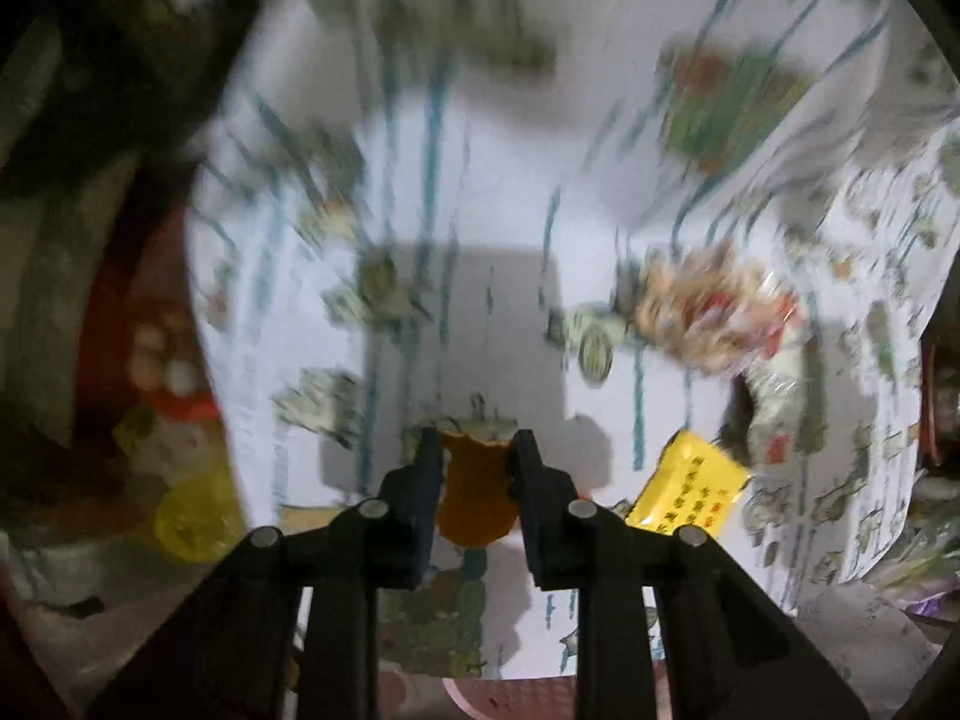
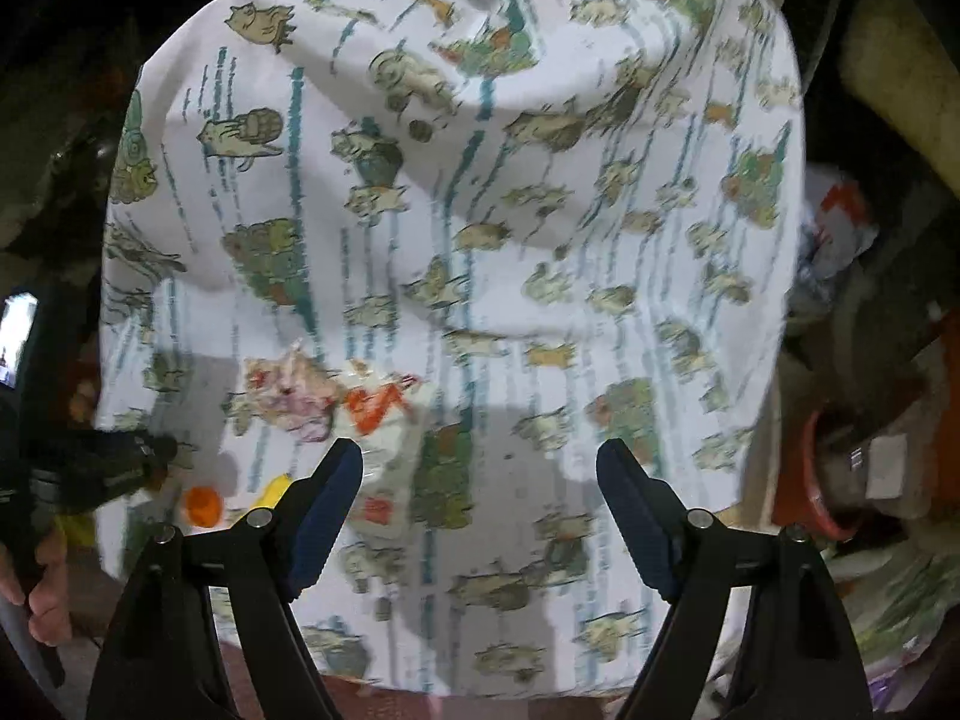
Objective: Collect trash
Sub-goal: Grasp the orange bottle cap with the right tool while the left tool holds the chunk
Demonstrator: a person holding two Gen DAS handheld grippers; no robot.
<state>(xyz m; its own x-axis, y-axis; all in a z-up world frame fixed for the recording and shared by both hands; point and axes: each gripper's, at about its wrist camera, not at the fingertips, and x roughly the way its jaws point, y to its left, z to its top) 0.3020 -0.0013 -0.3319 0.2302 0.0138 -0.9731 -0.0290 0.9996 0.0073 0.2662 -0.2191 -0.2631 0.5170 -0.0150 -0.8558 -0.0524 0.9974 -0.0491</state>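
My left gripper (image 1: 474, 441) is shut on an orange peel (image 1: 476, 495) and holds it over the patterned white tablecloth (image 1: 480, 210). A yellow wrapper (image 1: 690, 495) lies just right of it, and a crumpled clear wrapper with red print (image 1: 714, 312) lies further away on the right. My right gripper (image 2: 480, 462) is open and empty above the cloth (image 2: 540, 180). In the right wrist view the crumpled wrapper (image 2: 318, 390) lies ahead on the left, with the orange peel (image 2: 203, 505), the yellow wrapper (image 2: 273, 492) and the left gripper (image 2: 174, 450) at the far left.
A red and yellow clutter (image 1: 174, 420) sits off the table's left edge. A red round object (image 2: 810, 480) and bags (image 2: 840, 228) stand beyond the table's right edge. A hand (image 2: 45, 588) holds the left gripper's handle.
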